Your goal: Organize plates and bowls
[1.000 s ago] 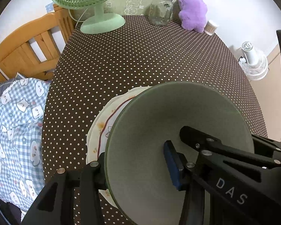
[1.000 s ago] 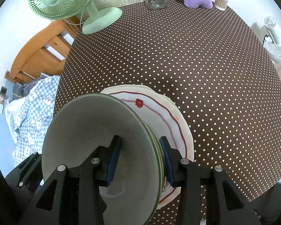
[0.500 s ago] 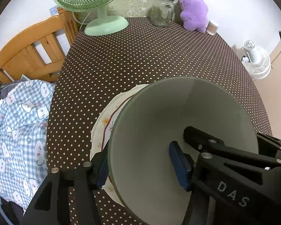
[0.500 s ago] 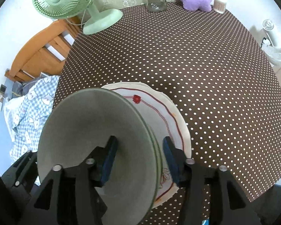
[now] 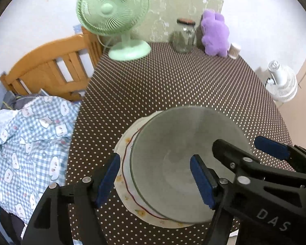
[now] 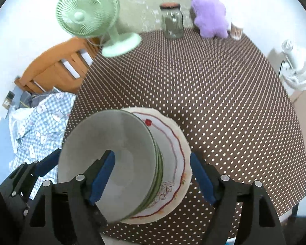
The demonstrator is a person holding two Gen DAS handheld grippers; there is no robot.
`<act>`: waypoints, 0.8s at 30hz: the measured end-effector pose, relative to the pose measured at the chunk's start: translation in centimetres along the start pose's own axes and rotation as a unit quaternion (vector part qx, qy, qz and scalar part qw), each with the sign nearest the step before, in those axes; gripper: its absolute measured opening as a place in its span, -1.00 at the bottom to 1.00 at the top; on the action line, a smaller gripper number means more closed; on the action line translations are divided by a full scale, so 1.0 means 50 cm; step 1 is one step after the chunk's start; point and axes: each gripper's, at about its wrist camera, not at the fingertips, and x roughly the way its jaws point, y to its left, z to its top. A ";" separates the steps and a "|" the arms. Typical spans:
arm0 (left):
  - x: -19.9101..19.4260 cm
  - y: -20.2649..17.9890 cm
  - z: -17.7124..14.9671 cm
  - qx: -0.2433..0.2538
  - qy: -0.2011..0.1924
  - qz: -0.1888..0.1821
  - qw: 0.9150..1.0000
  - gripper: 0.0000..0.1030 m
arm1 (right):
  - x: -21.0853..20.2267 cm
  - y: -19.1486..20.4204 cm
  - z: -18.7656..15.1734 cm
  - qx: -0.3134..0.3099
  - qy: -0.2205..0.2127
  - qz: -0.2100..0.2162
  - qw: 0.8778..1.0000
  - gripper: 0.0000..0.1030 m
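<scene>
Both grips are letting go: the left gripper [image 5: 155,178] and right gripper [image 6: 151,176] are opening, blue pads now clear of the green bowl's [image 6: 112,163] rim instead of pinching it. Both lift away, and the bowl sits on the patterned plate [image 6: 173,153].

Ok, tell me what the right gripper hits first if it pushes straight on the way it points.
Most likely the grey bowl. The right gripper, its jaws opening, straddles the bowl's right rim without pressing it, so that rim lies first in line. The plate sits beneath. Depth is hard to judge here.
</scene>
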 end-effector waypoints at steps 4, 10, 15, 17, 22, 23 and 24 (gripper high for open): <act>-0.045 -0.014 -0.009 -0.011 -0.040 0.007 0.999 0.41 | -0.063 -0.017 -0.009 -0.022 -0.048 0.001 0.999 0.62; -0.118 -0.057 -0.032 -0.019 -0.116 0.037 0.992 0.78 | -0.144 -0.075 -0.035 -0.021 -0.113 0.000 0.993 0.75; -0.142 -0.079 -0.054 -0.029 -0.134 0.033 0.990 0.79 | -0.194 -0.127 -0.070 -0.014 -0.144 -0.020 0.989 0.79; -0.153 -0.089 -0.068 -0.035 -0.140 0.034 0.989 0.82 | -0.210 -0.150 -0.089 -0.009 -0.155 -0.030 0.987 0.85; -0.173 -0.104 -0.105 -0.044 -0.154 0.034 0.987 0.88 | -0.239 -0.195 -0.138 -0.012 -0.178 -0.057 0.982 0.87; -0.177 -0.108 -0.113 -0.045 -0.157 0.035 0.986 0.89 | -0.242 -0.203 -0.149 -0.013 -0.180 -0.060 0.982 0.88; -0.181 -0.112 -0.122 -0.046 -0.160 0.034 0.986 0.89 | -0.243 -0.206 -0.155 -0.012 -0.181 -0.062 0.981 0.88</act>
